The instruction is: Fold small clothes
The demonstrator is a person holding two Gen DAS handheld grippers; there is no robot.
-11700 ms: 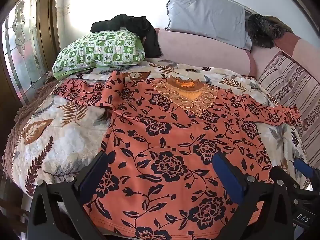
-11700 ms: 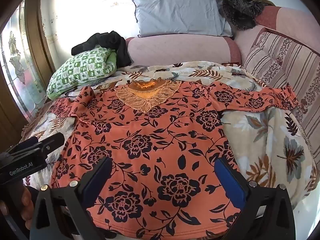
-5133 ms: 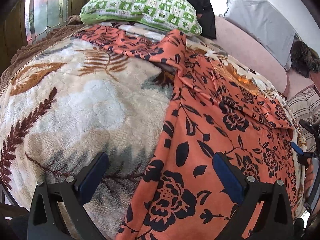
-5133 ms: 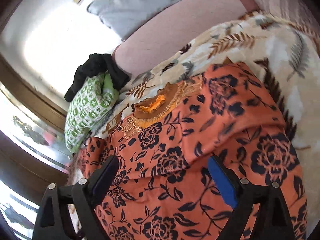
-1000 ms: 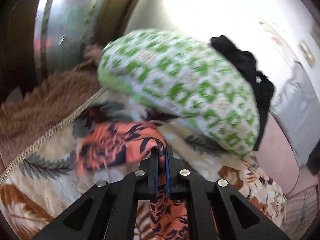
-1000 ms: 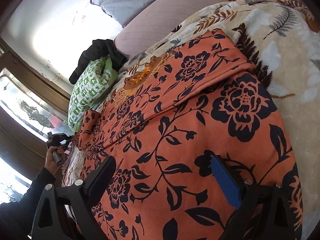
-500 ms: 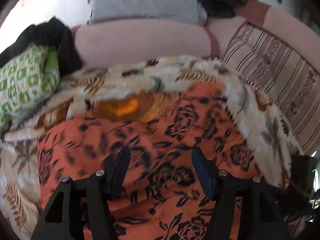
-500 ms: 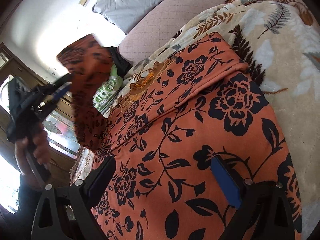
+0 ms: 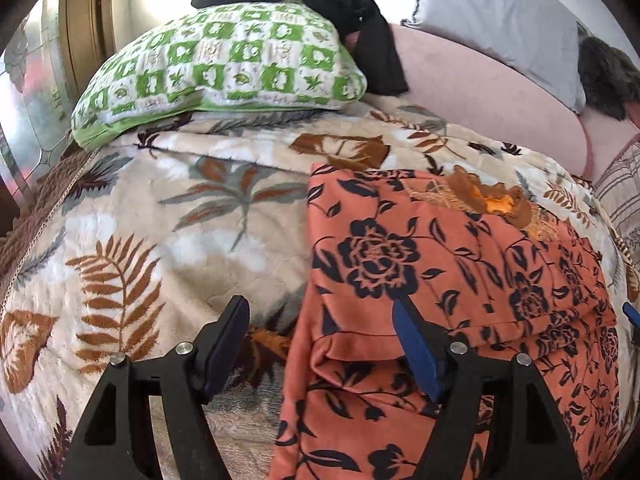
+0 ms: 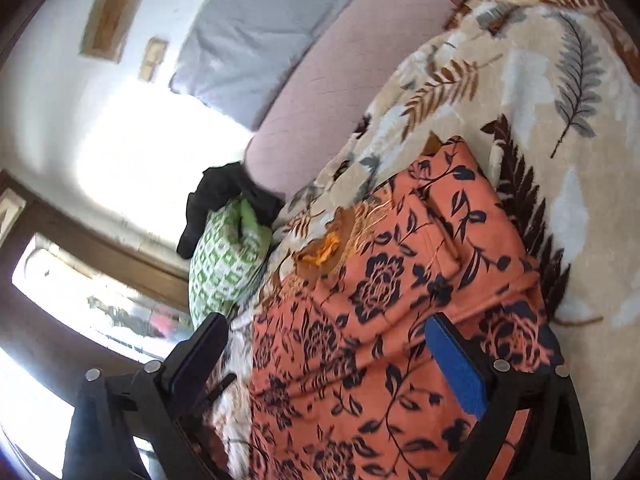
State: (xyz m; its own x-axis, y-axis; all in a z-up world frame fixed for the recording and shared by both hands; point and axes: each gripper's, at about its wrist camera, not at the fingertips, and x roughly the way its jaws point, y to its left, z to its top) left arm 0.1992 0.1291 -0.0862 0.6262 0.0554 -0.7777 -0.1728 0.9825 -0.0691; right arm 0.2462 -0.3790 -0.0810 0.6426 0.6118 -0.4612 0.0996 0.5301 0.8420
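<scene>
An orange top with black flowers lies on the leaf-print bedspread, both sleeves folded in over its body. Its embroidered neckline points to the headboard side. My left gripper is open and empty, low over the top's left folded edge. My right gripper is open and empty, over the same top from its other side. A blue tip of the right gripper shows at the right edge of the left wrist view.
A green-and-white checked pillow with a black garment on it lies at the back left. A pink bolster and a grey pillow line the back. A window is beside the bed.
The left gripper carried the left sleeve up and over the top's body, let it go, and now hangs open at the left folded edge. The right gripper has tilted and moved closer.
</scene>
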